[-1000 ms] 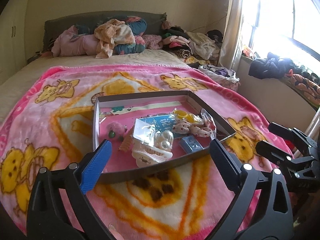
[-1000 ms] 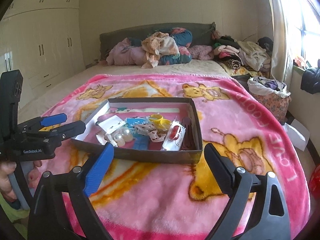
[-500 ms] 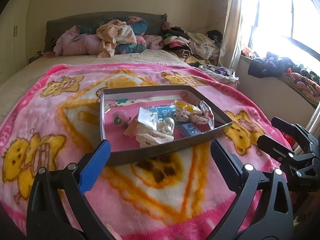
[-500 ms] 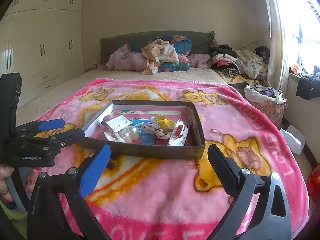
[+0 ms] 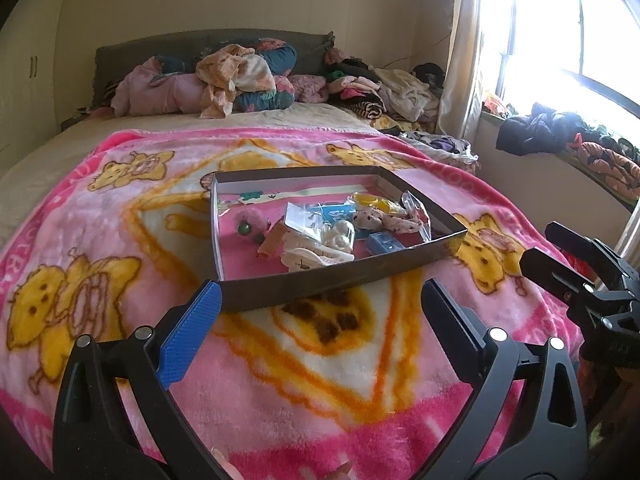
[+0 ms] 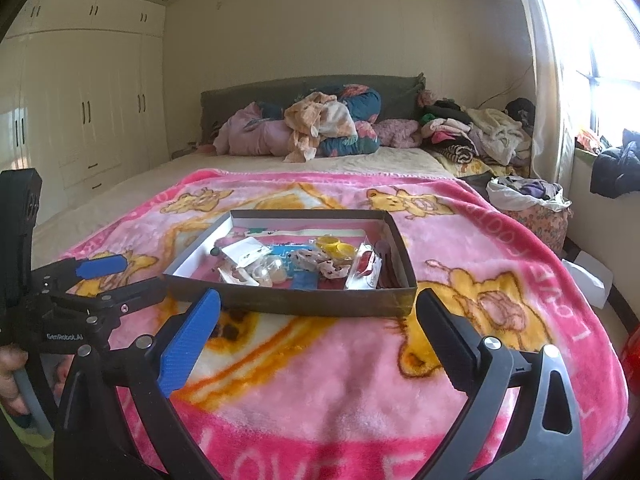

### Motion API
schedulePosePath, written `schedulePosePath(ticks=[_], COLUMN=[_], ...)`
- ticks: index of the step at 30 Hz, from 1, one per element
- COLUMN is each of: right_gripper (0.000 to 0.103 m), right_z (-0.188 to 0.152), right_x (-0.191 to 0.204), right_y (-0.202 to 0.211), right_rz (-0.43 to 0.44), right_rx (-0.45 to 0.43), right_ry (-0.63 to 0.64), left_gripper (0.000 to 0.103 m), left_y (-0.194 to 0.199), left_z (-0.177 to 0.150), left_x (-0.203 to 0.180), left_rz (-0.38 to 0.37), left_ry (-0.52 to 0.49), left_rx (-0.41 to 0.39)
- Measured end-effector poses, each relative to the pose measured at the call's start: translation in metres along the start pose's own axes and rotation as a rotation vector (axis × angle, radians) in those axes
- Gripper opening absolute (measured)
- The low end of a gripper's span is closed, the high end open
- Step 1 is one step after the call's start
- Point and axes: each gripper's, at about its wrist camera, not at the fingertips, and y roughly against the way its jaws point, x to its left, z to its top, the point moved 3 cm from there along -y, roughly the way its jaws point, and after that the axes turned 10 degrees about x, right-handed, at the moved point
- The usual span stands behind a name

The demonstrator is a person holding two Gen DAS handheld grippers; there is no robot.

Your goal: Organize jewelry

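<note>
While both grippers hover near the bed's foot edge, the jewelry box (image 5: 336,276) sits mid-blanket (image 5: 120,240). Left gripper (image 5: 320,304) and right gripper (image 6: 318,312) fingers are spread, holding nothing.

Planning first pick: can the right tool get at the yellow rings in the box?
Probably yes. The right tool is open and empty, the box has no lid, and the yellow rings lie uncovered on top.

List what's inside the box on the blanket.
The box holds yellow rings, a blue case, a pearly bauble, clear packets, patterned fabric bits and a pink pompom. Whatever lies under the pile is covered.
</note>
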Motion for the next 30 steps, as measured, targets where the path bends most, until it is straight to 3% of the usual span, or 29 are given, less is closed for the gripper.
schedulePosePath(ticks=[11,17,21,30], right_gripper=[0.097,0.097,0.097,0.097], right_z=[-0.006,-0.015,-0.021,-0.022], right_x=[0.002,0.004,0.007,-0.002], right_y=[0.002,-0.005,-0.010,-0.003], right_rz=[-0.008,-0.020,-0.021,-0.022], right_rx=[-0.078,-0.074,-0.051,-0.087], right_ry=[-0.014,-0.009,0.004,-0.036], left_gripper=[0.091,0.091,0.091,0.091], left_y=[0.000,0.001,-0.002,-0.004], left_z=[-0.005,-0.006,-0.007,-0.011], left_x=[0.003,0.005,0.004,0.000], left_rz=[0.052,0.069,0.075,0.074], left_ry=[0.013,0.023,0.022,0.011], left_rx=[-0.058,-0.092,-0.087,-0.083])
